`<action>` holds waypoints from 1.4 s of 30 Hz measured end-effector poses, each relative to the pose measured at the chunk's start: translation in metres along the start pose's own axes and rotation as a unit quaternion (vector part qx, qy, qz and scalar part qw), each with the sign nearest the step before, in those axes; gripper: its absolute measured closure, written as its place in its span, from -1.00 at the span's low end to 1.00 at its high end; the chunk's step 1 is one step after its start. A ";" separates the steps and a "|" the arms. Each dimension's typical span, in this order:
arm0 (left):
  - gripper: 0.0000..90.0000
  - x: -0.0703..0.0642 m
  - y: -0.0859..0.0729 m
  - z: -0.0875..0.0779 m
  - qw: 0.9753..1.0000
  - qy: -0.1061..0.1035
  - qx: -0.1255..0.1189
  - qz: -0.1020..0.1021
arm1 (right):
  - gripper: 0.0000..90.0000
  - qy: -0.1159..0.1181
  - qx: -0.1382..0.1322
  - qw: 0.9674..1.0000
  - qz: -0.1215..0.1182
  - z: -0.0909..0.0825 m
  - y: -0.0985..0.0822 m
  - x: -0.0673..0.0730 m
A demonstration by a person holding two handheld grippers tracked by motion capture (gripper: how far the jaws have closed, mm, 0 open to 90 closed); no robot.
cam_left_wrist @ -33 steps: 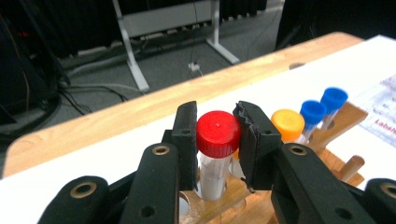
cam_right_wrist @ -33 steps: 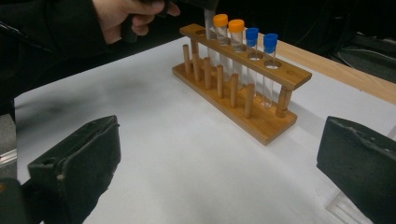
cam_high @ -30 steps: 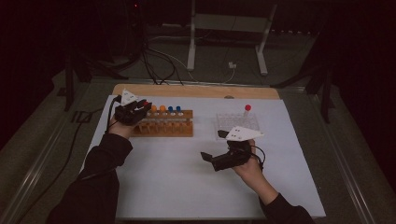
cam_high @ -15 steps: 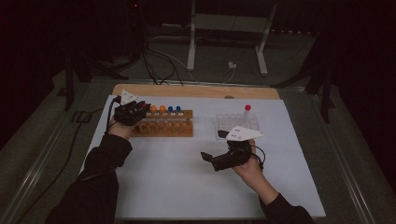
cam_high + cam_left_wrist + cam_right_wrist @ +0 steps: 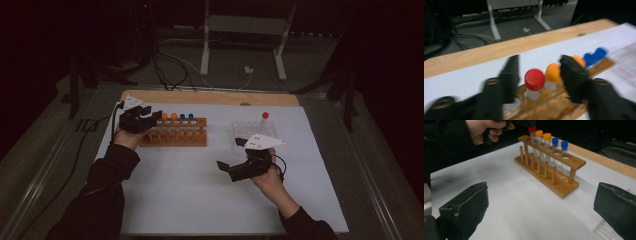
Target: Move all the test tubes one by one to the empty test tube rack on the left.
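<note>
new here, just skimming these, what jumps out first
The wooden rack of capped tubes on the white sheet, toward its far left. The left gripper hovers at its end, jaws open either side of the red-capped tube. The right gripper waits open over bare sheet, near a clear tray holding one red-capped tube.

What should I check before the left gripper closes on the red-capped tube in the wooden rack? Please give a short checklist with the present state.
1. Left gripper open: ok, its jaws stand apart.
2. Red-capped tube between the jaws: ok, with space on both sides.
3. Neighbouring orange-capped tube free of the jaws: not ok, it also lies between them, close to one jaw.
4. Tube upright in the wooden rack: ok.
5. Right gripper away from the rack: ok, open over the white sheet.
6. Jaw height on the tube: cannot tell, the left gripper view is blurred.
</note>
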State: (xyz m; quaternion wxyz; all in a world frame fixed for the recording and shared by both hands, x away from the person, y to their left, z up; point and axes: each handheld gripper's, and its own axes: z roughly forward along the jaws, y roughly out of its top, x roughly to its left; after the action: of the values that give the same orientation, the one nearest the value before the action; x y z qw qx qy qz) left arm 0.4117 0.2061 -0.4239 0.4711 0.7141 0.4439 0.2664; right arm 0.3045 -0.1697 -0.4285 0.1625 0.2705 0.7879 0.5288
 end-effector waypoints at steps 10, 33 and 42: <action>-0.68 -0.008 0.001 -0.043 0.999 -0.032 -0.043 0.006 | -1.00 -0.043 -0.025 0.999 0.006 -0.021 0.013 -0.025; -0.98 -0.063 -0.065 -0.075 0.989 -0.101 -0.048 0.099 | -0.43 -0.226 0.013 0.967 0.115 -0.015 -0.028 -0.138; -0.98 -0.065 -0.070 -0.074 0.987 -0.116 -0.045 0.102 | 0.34 -0.253 0.064 0.957 0.128 0.007 -0.034 -0.159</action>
State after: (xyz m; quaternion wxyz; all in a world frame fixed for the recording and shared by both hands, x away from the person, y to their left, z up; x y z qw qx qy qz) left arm 0.2958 0.1926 -0.4544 0.5214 0.7600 0.2986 0.2477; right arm 0.4272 -0.2691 -0.4670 0.2698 0.5038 0.7120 0.4080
